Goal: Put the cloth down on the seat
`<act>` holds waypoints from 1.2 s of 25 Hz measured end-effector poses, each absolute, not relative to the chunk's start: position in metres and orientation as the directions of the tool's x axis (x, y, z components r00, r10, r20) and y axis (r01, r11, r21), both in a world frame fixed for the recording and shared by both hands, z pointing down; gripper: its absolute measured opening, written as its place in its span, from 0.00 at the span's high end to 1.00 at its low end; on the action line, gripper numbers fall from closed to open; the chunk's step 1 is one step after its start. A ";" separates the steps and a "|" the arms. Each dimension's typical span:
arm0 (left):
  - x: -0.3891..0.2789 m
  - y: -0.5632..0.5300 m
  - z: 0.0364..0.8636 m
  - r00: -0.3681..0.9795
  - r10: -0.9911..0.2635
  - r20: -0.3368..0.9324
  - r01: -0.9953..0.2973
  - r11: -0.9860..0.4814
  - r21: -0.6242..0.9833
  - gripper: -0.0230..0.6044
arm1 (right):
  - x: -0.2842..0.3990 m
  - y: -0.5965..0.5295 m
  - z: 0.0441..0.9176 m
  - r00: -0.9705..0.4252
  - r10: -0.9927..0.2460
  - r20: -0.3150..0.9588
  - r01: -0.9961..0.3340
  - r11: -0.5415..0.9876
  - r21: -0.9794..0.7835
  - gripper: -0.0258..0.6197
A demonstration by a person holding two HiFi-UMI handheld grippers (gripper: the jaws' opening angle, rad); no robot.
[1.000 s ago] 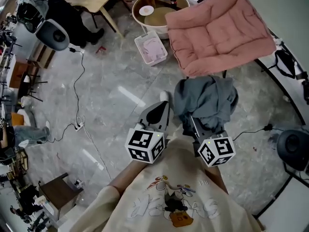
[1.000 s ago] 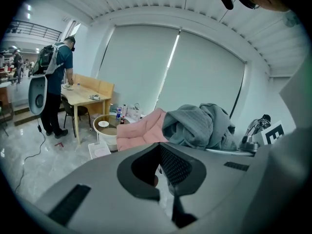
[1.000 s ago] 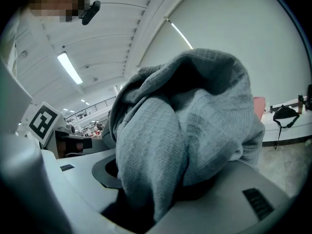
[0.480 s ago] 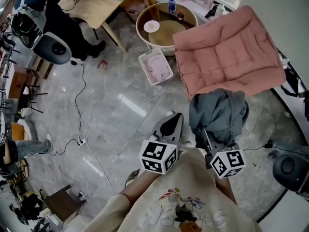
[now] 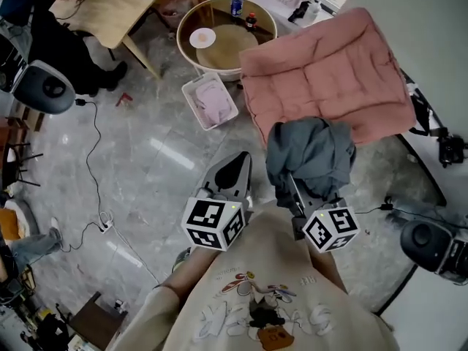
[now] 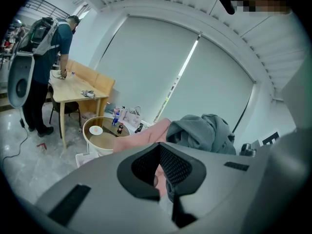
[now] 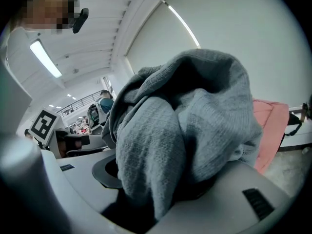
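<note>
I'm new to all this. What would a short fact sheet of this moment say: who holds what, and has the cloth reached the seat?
Cloth: grey knit cloth, bunched, hanging above the floor
Held by: right gripper, jaws closed on the cloth
Other tool: left gripper, jaws together, nothing between them
Seat: pink padded seat, just beyond the cloth
Cloth on seat: not yet put down
Nearby: white basket and round table beside the seat
</note>
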State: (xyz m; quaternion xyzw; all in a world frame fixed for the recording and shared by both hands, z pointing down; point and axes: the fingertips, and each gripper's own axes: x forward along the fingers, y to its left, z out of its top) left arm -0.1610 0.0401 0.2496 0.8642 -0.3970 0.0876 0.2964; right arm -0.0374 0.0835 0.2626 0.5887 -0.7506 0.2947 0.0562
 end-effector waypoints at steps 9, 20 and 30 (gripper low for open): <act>-0.141 0.018 0.257 0.735 -0.571 0.365 -0.674 -0.558 0.484 0.96 | -0.031 0.064 0.254 -0.247 -0.861 0.446 -0.944 0.109 -0.313 0.57; -0.120 0.011 0.257 0.724 -0.583 0.370 -0.689 -0.573 0.444 0.96 | -0.006 0.057 0.270 -0.260 -0.853 0.452 -0.937 0.109 -0.333 0.57; -0.061 -0.030 0.264 0.695 -0.585 0.419 -0.719 -0.577 0.387 0.96 | 0.055 0.011 0.287 -0.304 -0.839 0.451 -0.919 0.133 -0.372 0.57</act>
